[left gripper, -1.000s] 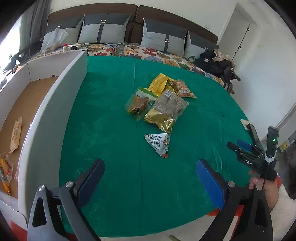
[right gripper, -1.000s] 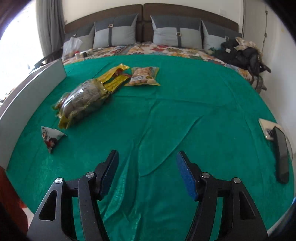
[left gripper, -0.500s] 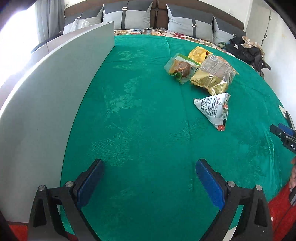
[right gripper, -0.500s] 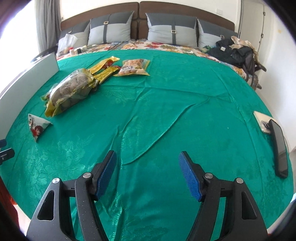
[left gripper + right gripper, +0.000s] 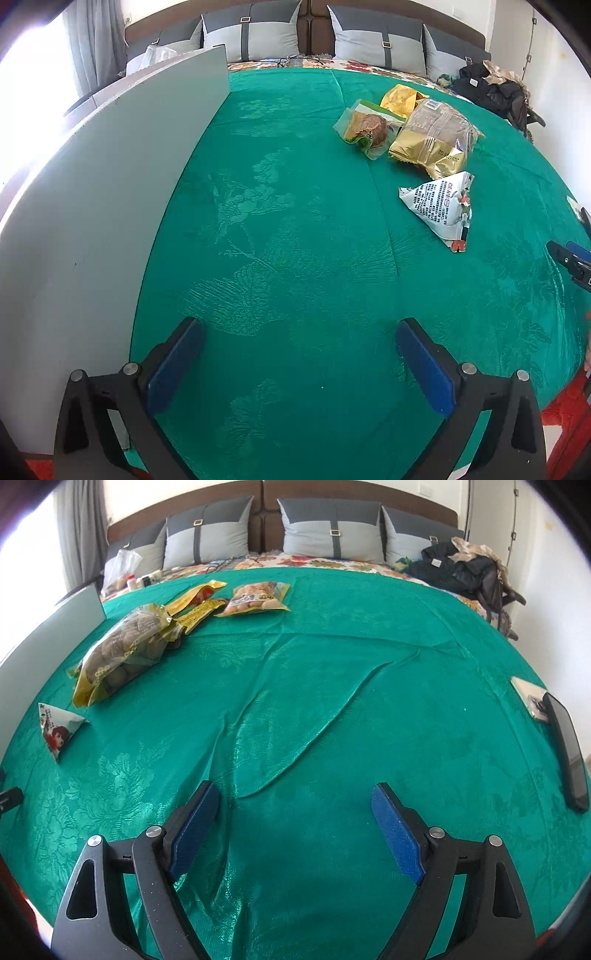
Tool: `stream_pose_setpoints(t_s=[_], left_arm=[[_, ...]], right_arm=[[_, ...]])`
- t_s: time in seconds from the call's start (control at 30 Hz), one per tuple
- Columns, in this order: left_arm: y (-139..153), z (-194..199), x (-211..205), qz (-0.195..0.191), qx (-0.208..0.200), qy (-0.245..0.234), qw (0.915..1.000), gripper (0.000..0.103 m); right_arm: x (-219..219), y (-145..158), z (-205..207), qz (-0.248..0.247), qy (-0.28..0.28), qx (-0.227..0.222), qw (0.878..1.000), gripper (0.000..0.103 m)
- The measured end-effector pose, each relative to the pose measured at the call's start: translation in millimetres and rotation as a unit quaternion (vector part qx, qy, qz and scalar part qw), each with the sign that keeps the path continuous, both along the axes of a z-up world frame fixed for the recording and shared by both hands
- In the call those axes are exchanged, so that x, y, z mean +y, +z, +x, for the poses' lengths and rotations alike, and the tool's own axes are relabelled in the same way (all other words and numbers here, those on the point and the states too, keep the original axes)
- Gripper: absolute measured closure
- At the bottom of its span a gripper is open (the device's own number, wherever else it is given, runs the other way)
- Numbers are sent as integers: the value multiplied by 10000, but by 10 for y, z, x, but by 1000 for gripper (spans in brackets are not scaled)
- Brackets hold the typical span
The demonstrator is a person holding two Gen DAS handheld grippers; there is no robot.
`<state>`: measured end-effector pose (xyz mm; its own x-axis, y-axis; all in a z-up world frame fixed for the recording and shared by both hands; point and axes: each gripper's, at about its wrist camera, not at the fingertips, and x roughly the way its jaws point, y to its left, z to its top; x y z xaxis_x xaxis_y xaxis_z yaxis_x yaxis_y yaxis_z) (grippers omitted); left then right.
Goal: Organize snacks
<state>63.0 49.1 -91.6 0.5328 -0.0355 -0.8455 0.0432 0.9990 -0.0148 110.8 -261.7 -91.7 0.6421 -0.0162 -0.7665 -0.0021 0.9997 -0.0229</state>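
Snacks [image 5: 421,144] lying on green cover [image 5: 295,240], at one o'clock.
Left gripper [image 5: 295,354] and right gripper [image 5: 291,816] both spreading wider, grasping nothing; white panel [image 5: 92,206] standing at nine o'clock.

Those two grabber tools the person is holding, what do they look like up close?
Each is a black plastic fork with two angled fingers. The left gripper and the right gripper look alike: flat blue pads line the inner faces of the fingers, round silver bolts mark the joints, and the black arms have triangular cut-outs. No cables or sleeves show.
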Motion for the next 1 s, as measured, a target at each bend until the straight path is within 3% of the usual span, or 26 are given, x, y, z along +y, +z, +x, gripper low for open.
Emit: stream_pose_setpoints(t_s=[1.0], left_arm=[[16, -26, -8, 1, -101, 11, 9999, 0]], right_arm=[[-3, 4, 9, 20, -7, -21, 10000, 12]])
